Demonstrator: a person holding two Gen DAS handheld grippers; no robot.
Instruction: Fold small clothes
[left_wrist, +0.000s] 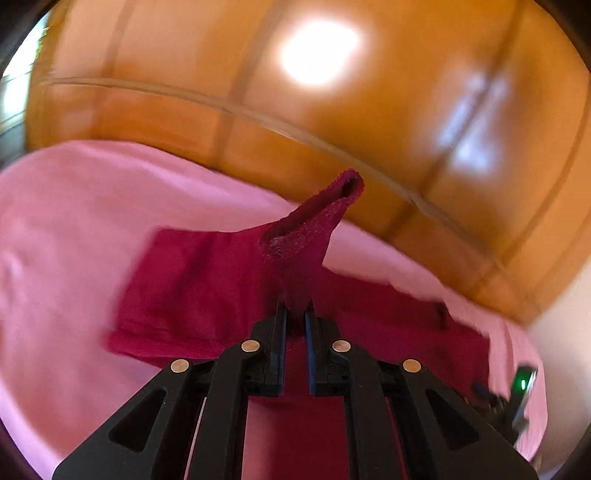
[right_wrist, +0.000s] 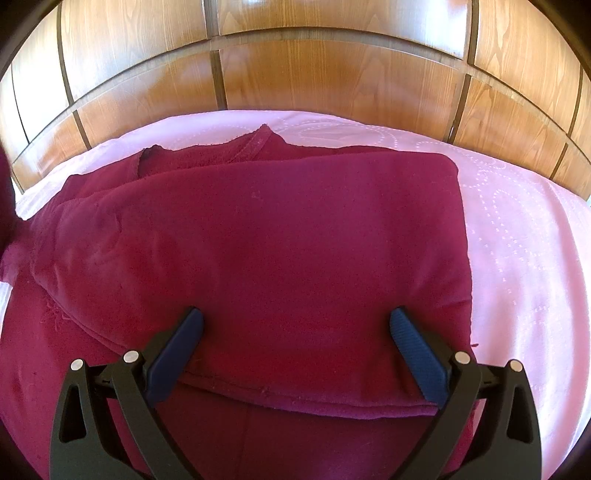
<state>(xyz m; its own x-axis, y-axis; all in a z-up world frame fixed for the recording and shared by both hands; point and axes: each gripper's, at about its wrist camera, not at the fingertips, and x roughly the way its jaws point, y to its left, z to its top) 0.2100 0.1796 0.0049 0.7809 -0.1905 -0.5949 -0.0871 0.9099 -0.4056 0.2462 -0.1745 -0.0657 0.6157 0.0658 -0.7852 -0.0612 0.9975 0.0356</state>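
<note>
The folded garment (right_wrist: 258, 240) lies on the bedsheet (right_wrist: 517, 240), with the wooden headboard (right_wrist: 332, 81) behind the garment.

The right gripper (right_wrist: 295, 321) hangs over a maroon garment (right_wrist: 258, 240) with its blue-padded fingers (right_wrist: 417, 350) spread wide apart, holding nothing. The garment lies partly folded on a pink bedsheet (right_wrist: 517, 258), a top layer doubled over the lower cloth. A ribbed edge, possibly the neckline (right_wrist: 258, 142), peeks out at the far side. Wooden panelling (right_wrist: 314, 74) rises behind the bed.
</note>
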